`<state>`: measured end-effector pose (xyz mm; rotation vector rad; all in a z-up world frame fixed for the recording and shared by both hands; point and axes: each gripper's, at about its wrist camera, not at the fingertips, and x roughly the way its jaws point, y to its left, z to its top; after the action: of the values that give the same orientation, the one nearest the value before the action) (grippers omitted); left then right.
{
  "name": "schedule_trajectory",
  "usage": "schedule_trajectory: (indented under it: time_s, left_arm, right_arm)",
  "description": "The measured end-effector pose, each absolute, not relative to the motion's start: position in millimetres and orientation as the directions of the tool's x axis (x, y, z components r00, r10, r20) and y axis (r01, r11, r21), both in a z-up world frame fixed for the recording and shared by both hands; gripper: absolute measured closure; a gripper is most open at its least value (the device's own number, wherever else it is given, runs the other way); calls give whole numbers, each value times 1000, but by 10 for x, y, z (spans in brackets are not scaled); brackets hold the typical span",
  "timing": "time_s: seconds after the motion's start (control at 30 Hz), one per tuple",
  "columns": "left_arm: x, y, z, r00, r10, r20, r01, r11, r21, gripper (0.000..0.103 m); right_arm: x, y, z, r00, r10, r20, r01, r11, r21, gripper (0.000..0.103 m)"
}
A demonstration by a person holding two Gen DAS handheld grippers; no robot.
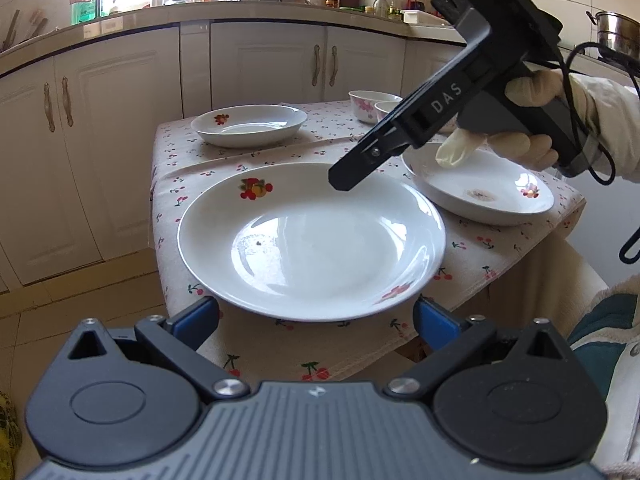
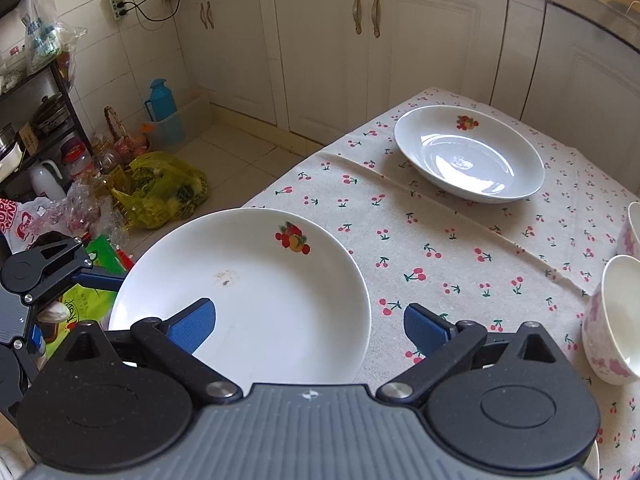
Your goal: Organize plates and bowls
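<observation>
Plates sit on the cherry-print worktop (image 1: 280,344). Left wrist view: my left tool (image 1: 316,316) gapes wide, empty, before the near plate (image 1: 312,240); my right tool (image 1: 348,180) hovers over its far rim. Right wrist view: right tool (image 2: 310,324) wide, holding nothing, astride that plate's (image 2: 248,280) rim; I judge a glancing pinch could skid it off the worktop. Bowls (image 2: 612,320) crowd the right.

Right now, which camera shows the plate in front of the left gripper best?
The left wrist view: the plate shows almost whole, with only the right gripper tip crossing its far rim. The right wrist view shows it closer, but that gripper's own finger and body hide its near edge.
</observation>
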<state>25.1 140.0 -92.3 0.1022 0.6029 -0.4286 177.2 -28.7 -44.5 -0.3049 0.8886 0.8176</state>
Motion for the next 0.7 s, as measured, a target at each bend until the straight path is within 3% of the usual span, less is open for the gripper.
schedule_trajectory:
  time_s: [0.7]
  left_arm:
    - [405, 1393, -938, 713, -379, -590, 455, 890, -23, 1]
  right_arm:
    - [2173, -174, -671, 200, 514, -834, -747, 631, 209, 37]
